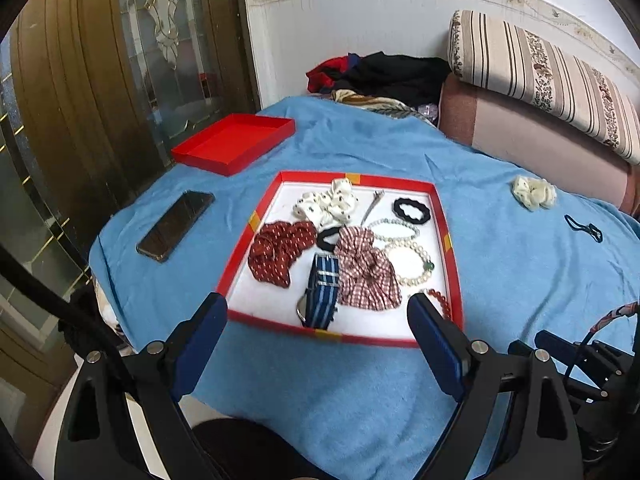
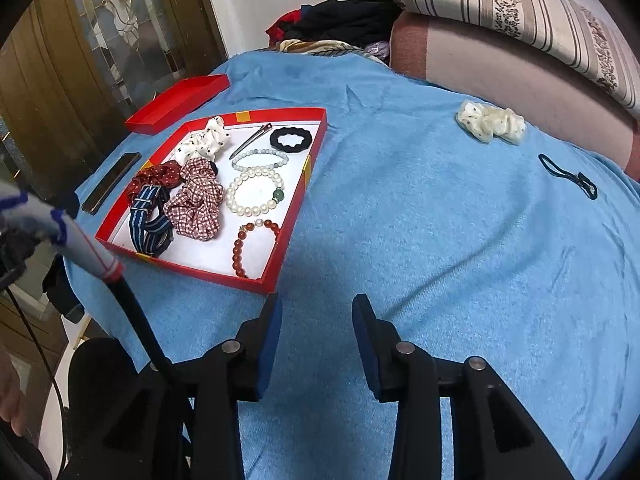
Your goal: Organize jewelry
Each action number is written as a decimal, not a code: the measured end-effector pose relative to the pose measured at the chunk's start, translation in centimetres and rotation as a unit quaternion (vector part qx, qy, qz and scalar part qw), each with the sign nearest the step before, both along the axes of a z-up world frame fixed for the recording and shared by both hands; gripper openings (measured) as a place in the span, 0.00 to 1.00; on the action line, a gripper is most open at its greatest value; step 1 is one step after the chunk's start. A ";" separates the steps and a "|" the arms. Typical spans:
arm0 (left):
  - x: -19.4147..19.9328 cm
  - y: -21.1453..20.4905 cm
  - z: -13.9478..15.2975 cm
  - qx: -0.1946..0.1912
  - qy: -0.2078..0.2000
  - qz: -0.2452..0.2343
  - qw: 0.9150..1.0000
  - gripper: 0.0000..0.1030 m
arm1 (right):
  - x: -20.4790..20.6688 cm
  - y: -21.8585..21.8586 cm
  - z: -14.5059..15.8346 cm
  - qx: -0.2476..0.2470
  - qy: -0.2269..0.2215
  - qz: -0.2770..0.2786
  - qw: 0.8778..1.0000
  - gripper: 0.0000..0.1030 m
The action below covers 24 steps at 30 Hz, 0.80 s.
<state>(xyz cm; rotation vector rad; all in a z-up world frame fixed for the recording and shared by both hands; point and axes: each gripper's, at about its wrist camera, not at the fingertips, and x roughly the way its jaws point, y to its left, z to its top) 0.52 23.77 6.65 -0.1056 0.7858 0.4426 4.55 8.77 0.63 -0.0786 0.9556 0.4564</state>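
A red tray [image 1: 449,240] [image 2: 297,204] with a white floor sits on the blue towel. It holds several scrunchies, a striped watch strap [image 1: 322,292] [image 2: 146,216], pearl bracelets [image 2: 254,192], a red bead bracelet [image 2: 248,248], a black hair tie [image 2: 290,140] and a metal clip [image 2: 250,146]. A cream scrunchie [image 1: 534,192] [image 2: 492,122] and a dark elastic [image 1: 584,228] [image 2: 568,176] lie loose on the towel to the right. My left gripper [image 1: 318,304] stands wide open over the tray's near edge, empty. To the tray's right, my right gripper [image 2: 316,304] is open above bare towel, holding nothing.
A red lid [image 1: 234,142] [image 2: 176,104] and a dark phone [image 1: 176,224] [image 2: 112,188] lie left of the tray. A sofa cushion [image 1: 540,80] and piled clothes [image 1: 384,74] stand behind. The towel's edge drops off at the left and front.
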 end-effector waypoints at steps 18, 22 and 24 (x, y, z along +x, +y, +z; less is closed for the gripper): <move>-0.4 -0.6 -2.2 -0.023 0.038 0.002 0.999 0.88 | -1.0 -0.4 0.0 -0.013 -0.009 -0.010 1.000 0.47; -0.3 -0.6 -2.5 -0.028 0.043 0.000 0.999 0.88 | -1.2 -0.1 -0.1 -0.020 -0.010 -0.009 1.000 0.48; -0.3 -0.6 -2.5 -0.030 0.044 -0.002 0.999 0.88 | -1.3 0.0 -0.1 -0.023 -0.011 -0.010 1.000 0.48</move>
